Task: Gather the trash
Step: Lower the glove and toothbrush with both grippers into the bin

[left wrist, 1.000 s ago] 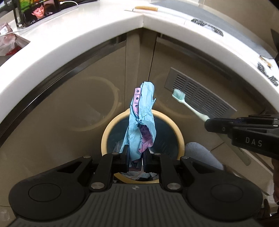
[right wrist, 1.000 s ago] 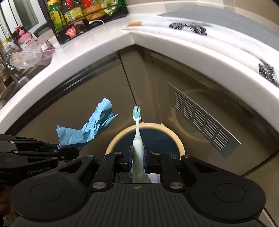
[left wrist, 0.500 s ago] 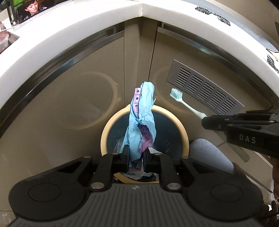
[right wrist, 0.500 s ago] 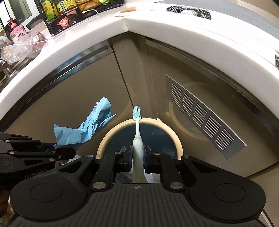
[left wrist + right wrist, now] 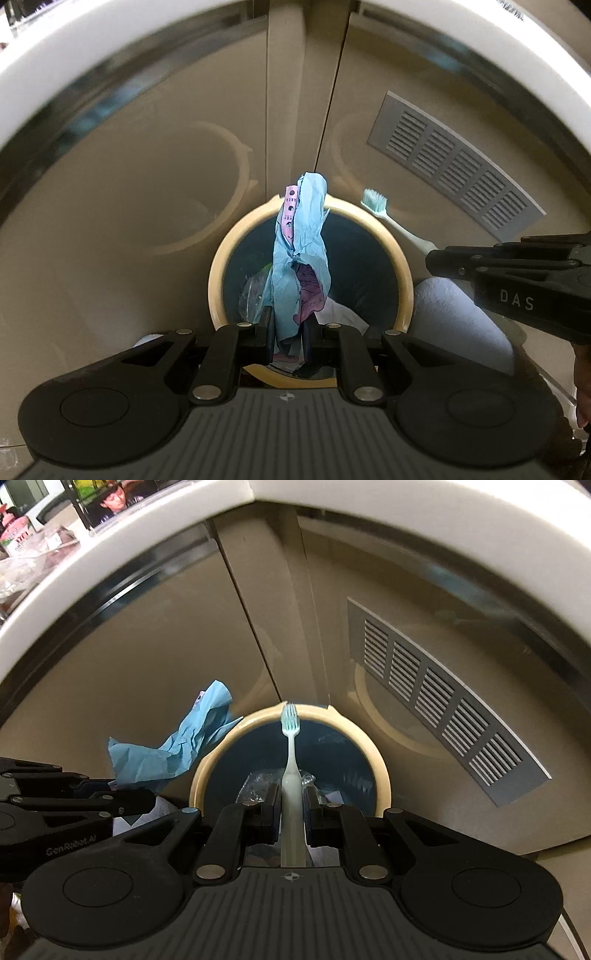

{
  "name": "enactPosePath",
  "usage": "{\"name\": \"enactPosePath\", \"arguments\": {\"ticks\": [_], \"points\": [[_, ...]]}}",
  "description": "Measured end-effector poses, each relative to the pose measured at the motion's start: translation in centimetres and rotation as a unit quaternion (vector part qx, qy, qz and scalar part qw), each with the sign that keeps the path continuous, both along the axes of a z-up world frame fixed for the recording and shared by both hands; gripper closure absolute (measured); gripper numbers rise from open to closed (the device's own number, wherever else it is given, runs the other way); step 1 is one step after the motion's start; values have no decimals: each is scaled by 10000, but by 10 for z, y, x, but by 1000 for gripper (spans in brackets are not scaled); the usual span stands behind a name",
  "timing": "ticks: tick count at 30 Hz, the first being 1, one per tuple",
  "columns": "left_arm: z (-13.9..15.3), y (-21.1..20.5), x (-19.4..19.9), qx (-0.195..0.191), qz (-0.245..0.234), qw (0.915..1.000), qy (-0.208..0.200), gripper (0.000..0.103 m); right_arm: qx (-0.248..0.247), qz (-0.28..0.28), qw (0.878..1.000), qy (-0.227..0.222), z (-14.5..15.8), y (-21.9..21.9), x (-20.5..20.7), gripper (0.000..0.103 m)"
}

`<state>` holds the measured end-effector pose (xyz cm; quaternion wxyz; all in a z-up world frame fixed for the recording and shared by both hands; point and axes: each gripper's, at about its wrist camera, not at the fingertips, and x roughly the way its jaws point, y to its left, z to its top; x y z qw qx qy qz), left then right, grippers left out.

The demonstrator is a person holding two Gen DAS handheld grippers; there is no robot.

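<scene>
Clearly, the drop-off step of the trash collection is in hand: both pieces of rubbish are held over the open bin (image 5: 400, 266), a round pail with a tan rim and a dark liner that stands on the floor against the beige cabinet fronts below the white counter (image 5: 424, 502). The left claw (image 5: 289, 334) is closed narrowly on a crumpled blue paper (image 5: 301, 254), in which a pink printed strip (image 5: 289, 210) is wrapped; the wad stands up from the pads and is seen right over the bin mouth. The right claw (image 5: 291, 805) is clamped tight on the handle of a pale toothbrush (image 5: 291, 753), whose green-bristled head points away toward the far rim. Some clear plastic and white scraps can already be made out at the bottom of the liner.

For the next move, it is judged that each claw must be brought squarely above the opening and then opened, so that both items fall inside the rim and not onto the floor beside it. Care is called for with the toothbrush, since its length could catch on the rim.

As for writing, "DAS" is read on the side of the right claw in the left view, and "GenRobot.AI" is made out, somewhat blurred, on the left claw in the right view. The print on the pink strip is too small to be read.
</scene>
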<state>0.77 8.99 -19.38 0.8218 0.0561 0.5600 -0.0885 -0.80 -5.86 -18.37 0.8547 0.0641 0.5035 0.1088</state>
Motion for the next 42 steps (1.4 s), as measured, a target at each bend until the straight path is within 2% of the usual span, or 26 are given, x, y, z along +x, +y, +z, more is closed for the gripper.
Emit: {"name": "enactPosePath", "arguments": {"ticks": [12,20,26,42], "points": [[-39,-9,34,6,-29,9986,533,87,-129,15,9992,386,-37,11,29,89],[-57,-6,51,63,0,9977,679,87,-206,-11,9977,650,-62,17,43,89],[-73,-12,60,119,15,9968,793,87,-287,-42,9964,795,-73,20,46,89],[-95,-16,75,239,-17,9946,1007,87,-395,-37,9931,1105,-89,28,59,89]]}}
